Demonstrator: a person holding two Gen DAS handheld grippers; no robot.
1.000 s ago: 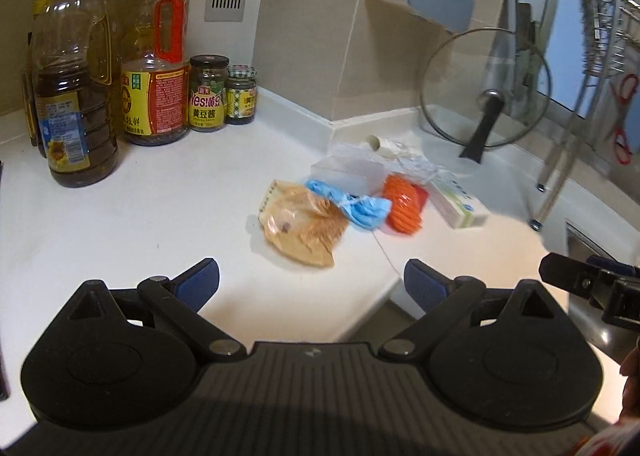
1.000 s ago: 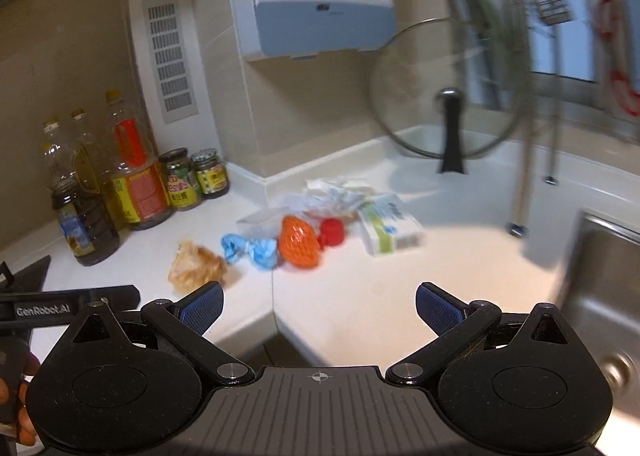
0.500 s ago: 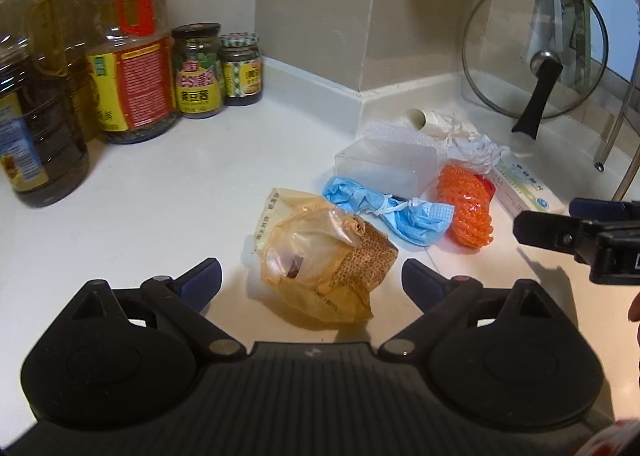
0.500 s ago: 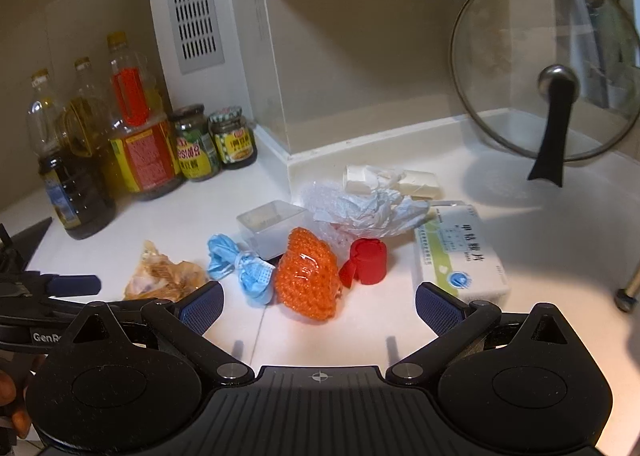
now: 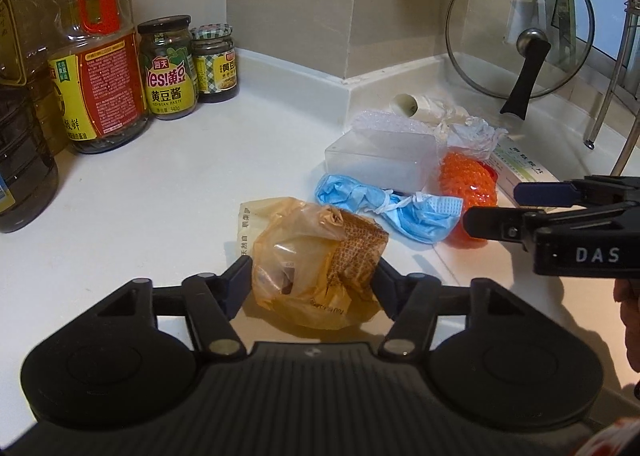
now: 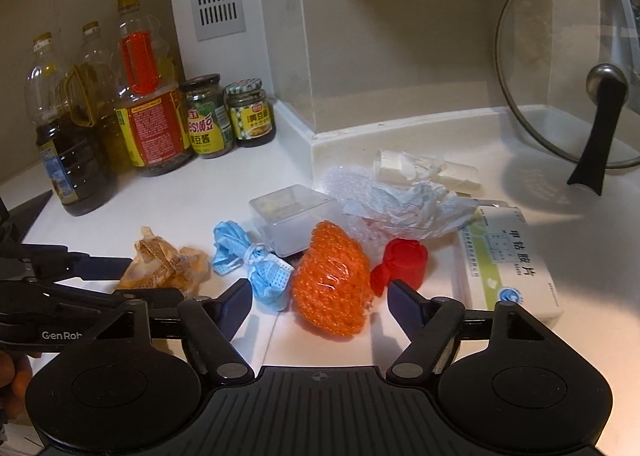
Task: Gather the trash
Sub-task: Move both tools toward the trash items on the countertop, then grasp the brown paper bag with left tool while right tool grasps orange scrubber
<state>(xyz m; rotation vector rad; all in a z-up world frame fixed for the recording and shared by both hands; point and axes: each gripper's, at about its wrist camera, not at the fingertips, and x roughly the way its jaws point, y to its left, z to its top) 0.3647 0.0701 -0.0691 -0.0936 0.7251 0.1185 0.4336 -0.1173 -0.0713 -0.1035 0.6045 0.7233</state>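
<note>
Both wrist views look forward, low and close over the counter (image 5: 160,183); they share the trash pile (image 6: 332,272), the left view from further left.
</note>
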